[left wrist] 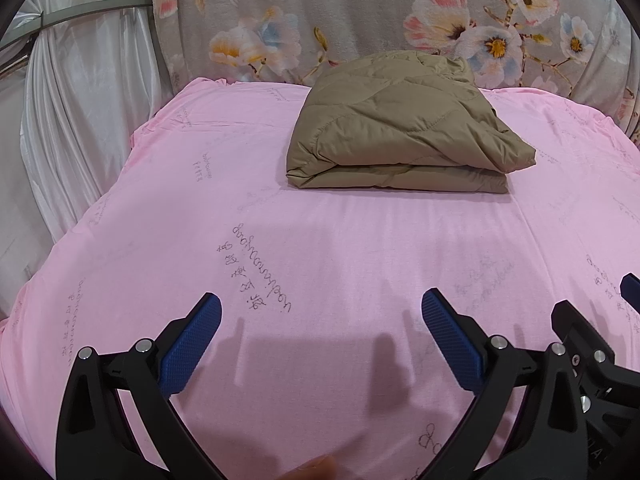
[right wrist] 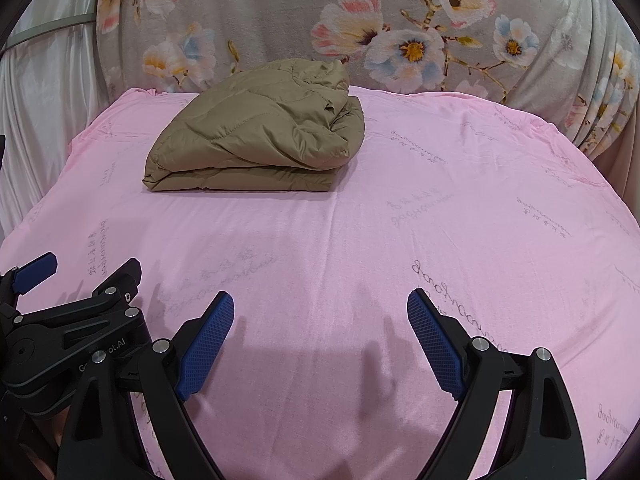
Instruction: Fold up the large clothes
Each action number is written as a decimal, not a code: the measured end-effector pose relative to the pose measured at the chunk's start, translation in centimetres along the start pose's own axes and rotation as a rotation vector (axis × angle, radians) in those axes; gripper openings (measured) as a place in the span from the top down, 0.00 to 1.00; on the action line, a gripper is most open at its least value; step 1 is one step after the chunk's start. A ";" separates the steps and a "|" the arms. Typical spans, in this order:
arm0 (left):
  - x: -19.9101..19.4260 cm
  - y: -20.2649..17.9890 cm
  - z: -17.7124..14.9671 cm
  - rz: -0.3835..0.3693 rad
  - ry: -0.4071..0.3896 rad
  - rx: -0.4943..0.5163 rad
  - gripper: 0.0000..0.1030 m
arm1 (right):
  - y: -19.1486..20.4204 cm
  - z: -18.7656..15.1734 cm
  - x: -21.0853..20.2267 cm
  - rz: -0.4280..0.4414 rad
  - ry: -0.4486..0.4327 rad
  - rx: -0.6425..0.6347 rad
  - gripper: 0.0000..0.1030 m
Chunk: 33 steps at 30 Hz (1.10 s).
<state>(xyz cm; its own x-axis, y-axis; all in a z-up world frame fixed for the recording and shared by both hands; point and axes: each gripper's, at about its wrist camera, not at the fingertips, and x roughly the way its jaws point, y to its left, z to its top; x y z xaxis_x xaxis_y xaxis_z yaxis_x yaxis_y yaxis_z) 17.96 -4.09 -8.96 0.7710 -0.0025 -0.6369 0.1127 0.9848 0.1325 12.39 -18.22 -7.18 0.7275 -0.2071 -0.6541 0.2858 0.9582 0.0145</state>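
Both tools stand with their fingers spread wide and nothing between the blue pads. Left tool point(left wrist: 320, 312) hovers low over the near part of the pink sheet point(left wrist: 320, 240), its shadows falling on the cloth directly ahead of it. Right tool point(right wrist: 320, 312) hovers in the same way just beside it: in the left wrist view its black frame shows at the right edge, and in the right wrist view the frame of the left tool shows at the left edge.

A folded tan quilted garment point(left wrist: 404, 128) lies on the far part of the sheet, well apart from both tools. It rests flat in stacked layers, the folded edge facing the cameras and the upper layer bunched toward its right side. Its far edge lies near a grey floral blanket point(left wrist: 360, 12) that rises behind the sheet. White curtain fabric point(left wrist: 80, 120) hangs at the left.
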 end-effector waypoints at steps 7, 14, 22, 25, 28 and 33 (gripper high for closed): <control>0.0 -0.1 0.0 0.000 0.000 0.001 0.05 | 0.0 0.0 0.0 0.000 0.000 -0.001 0.16; 0.0 0.0 0.0 0.001 0.000 0.002 0.05 | -0.1 0.0 0.1 -0.001 0.001 -0.001 0.16; 0.0 -0.1 0.0 0.002 0.000 0.004 0.05 | -0.1 0.1 0.1 0.001 0.000 -0.003 0.16; 0.1 -0.1 0.1 0.001 0.000 0.006 0.06 | -0.1 0.2 0.1 0.001 0.002 -0.004 0.16; 0.1 -0.1 0.0 0.002 0.001 0.009 0.08 | -0.1 0.0 0.1 -0.007 0.003 -0.004 0.16; 0.2 0.2 -0.1 0.001 0.004 0.009 0.08 | -0.3 -0.1 0.0 -0.015 0.003 -0.007 0.16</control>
